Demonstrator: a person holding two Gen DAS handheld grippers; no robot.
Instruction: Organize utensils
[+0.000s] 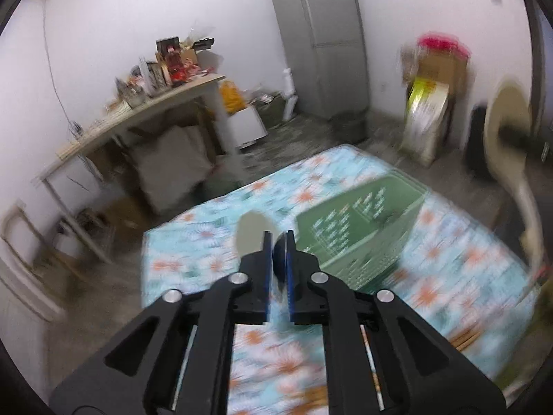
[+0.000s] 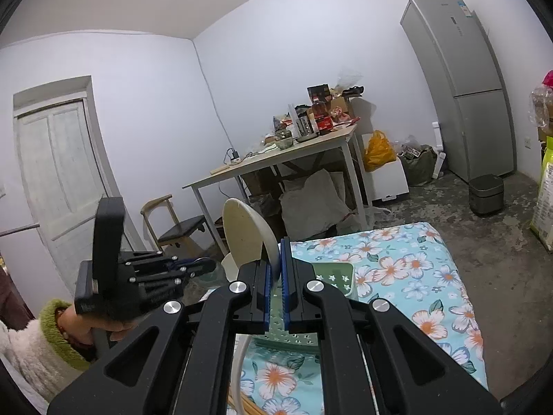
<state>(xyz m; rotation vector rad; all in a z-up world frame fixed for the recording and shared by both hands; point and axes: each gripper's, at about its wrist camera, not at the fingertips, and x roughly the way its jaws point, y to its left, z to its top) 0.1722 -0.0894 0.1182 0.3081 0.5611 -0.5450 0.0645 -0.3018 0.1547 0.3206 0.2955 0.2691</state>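
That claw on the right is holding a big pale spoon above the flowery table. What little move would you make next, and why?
Probably lower the right claw toward the green basket: it is shut on the pale spoon, and the basket sits just beyond it on the floral cloth.

Right gripper (image 2: 275, 265) clamping cream ladle (image 2: 242, 233) (upright), green basket (image 2: 337, 275) beyond
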